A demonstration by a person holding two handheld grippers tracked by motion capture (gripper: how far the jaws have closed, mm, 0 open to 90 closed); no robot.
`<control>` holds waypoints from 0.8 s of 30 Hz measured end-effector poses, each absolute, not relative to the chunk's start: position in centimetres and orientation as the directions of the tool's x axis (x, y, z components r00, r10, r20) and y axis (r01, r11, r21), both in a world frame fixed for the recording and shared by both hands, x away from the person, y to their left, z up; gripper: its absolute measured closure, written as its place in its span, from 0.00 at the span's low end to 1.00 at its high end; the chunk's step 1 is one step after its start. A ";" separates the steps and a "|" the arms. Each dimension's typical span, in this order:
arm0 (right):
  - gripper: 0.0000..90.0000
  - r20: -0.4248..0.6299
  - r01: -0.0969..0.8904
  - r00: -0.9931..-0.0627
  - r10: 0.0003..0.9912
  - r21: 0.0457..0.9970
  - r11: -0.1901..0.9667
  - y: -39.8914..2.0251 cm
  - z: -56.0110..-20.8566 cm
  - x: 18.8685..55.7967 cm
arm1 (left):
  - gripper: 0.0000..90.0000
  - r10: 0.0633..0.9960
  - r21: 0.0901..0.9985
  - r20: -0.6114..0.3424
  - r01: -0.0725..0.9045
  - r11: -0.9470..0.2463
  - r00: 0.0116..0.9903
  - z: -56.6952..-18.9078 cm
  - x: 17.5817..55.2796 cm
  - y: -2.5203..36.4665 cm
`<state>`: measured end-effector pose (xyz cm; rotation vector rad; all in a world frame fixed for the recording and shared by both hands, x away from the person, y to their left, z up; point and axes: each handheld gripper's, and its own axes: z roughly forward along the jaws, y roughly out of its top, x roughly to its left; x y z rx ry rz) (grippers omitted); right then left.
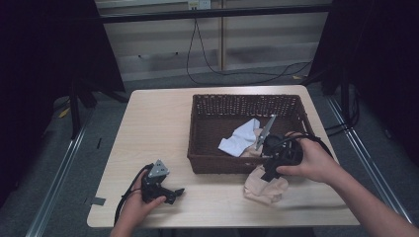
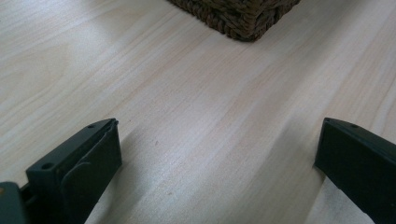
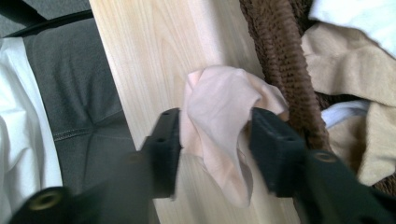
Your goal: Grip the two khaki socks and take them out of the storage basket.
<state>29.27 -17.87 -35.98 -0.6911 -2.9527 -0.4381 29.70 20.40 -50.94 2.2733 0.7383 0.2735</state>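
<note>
Right now the right gripper [image 3: 215,140] pinches a peach cloth [image 3: 219,112] against the basket [image 1: 197,133] front on the table [image 1: 148,128]; the left gripper [image 2: 215,158] rests spread. Thin fabric could slip free or snag on the wicker.

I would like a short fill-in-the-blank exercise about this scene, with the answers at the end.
1. The right gripper holds a thin ____-coloured cloth between its jaws.
2. The left gripper hangs open over the bare ____.
3. A white cloth lies inside the brown ____.

Missing words: peach; table; basket
</note>
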 end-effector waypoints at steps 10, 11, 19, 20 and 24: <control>0.31 0.137 0.482 -0.876 0.463 0.305 0.821 -20.1 -35.7 28.3 | 0.00 0.582 0.695 -0.019 0.429 -0.577 0.813 -50.9 29.7 20.4; 0.29 0.132 0.484 -0.874 0.468 0.312 0.817 -20.3 -35.7 28.1 | 0.00 0.582 0.695 -0.019 0.429 -0.577 0.813 -50.9 29.7 20.4; 0.19 0.125 0.500 -0.864 0.488 0.328 0.801 -21.9 -36.3 27.3 | 0.00 0.581 0.694 -0.018 0.428 -0.578 0.814 -50.9 29.7 20.4; 0.18 0.125 0.501 -0.863 0.490 0.335 0.798 -22.2 -36.4 27.2 | 0.00 0.582 0.695 -0.019 0.429 -0.577 0.813 -50.9 29.7 20.4; 0.17 0.117 0.503 -0.860 0.497 0.354 0.788 -23.0 -36.6 26.9 | 0.00 0.582 0.695 -0.019 0.429 -0.577 0.813 -50.9 29.7 20.4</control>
